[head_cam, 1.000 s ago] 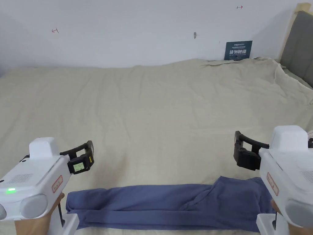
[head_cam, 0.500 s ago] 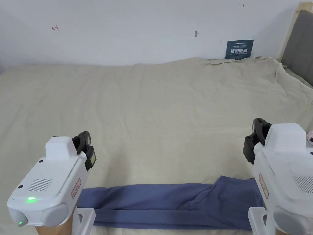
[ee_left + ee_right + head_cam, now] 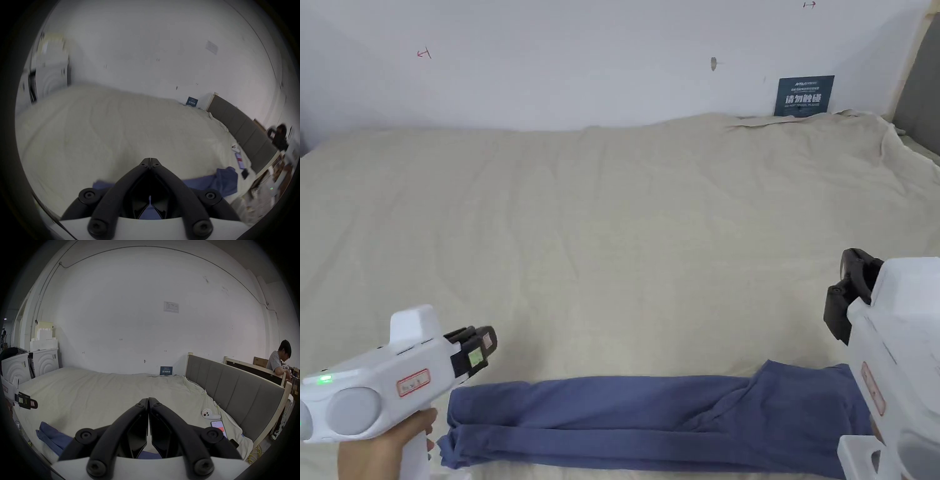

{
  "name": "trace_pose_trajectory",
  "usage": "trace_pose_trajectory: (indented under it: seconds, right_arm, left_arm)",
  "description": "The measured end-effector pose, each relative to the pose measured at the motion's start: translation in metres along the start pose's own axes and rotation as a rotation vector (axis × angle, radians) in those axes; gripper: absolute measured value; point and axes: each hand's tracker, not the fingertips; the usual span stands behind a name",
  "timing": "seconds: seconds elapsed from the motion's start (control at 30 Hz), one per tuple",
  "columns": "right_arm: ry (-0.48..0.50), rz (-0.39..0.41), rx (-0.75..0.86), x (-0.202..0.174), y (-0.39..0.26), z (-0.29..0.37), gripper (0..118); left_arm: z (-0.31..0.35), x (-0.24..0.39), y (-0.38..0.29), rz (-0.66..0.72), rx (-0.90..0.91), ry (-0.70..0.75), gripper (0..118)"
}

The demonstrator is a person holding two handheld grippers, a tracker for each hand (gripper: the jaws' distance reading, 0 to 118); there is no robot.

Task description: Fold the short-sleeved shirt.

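The blue shirt [image 3: 650,425] lies at the near edge of the bed [image 3: 625,237], folded into a long narrow band running left to right. Its right end is wider and bunched; its left end shows stacked layers.

The left gripper [image 3: 481,345] is held in a hand [image 3: 381,450] at the near left, above the bed just beyond the shirt's left end. In the left gripper view its jaws meet at the tips with nothing between them, and the shirt [image 3: 225,180] lies below and behind them.

The right gripper [image 3: 850,294] is at the near right, above the shirt's right end and clear of the fabric. In the right gripper view its jaws are pressed together along their length, empty, with the shirt [image 3: 52,438] below to the left.

Farther right on the bed, a white controller [image 3: 209,414] and a phone [image 3: 219,428] lie near the grey headboard [image 3: 235,386].

At the far side, a dark blue sign [image 3: 804,95] leans against the white wall [image 3: 581,56]. A seated person [image 3: 277,360] is beyond the headboard.
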Motion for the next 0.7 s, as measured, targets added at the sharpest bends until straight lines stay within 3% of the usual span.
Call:
trace_pose_trajectory:
  seconds: [0.27, 0.33, 0.37, 0.5, 0.53, 0.7]
  right_arm:
    - [-0.007, 0.014, -0.03, 0.005, -0.004, -0.006, 1]
    - [-0.008, 0.014, -0.038, 0.006, -0.006, -0.007, 1]
    - [-0.007, 0.013, -0.042, 0.006, -0.006, -0.008, 1]
    - [-0.01, 0.017, -0.057, 0.007, -0.009, -0.01, 1]
    - [-0.012, 0.018, -0.061, 0.007, -0.01, -0.011, 1]
    - [-0.012, 0.019, -0.081, 0.008, -0.013, -0.015, 1]
  left_arm:
    - [-0.024, -0.07, -0.008, 0.139, -0.212, -0.034, 0]
    - [-0.031, -0.082, -0.011, 0.131, -0.243, -0.011, 5]
    - [-0.035, -0.088, -0.014, 0.125, -0.263, 0.014, 12]
    - [-0.05, -0.107, -0.024, 0.119, -0.318, 0.088, 78]
    - [-0.052, -0.109, -0.027, 0.122, -0.322, 0.098, 83]
    - [-0.07, -0.125, -0.029, 0.132, -0.374, 0.127, 84]
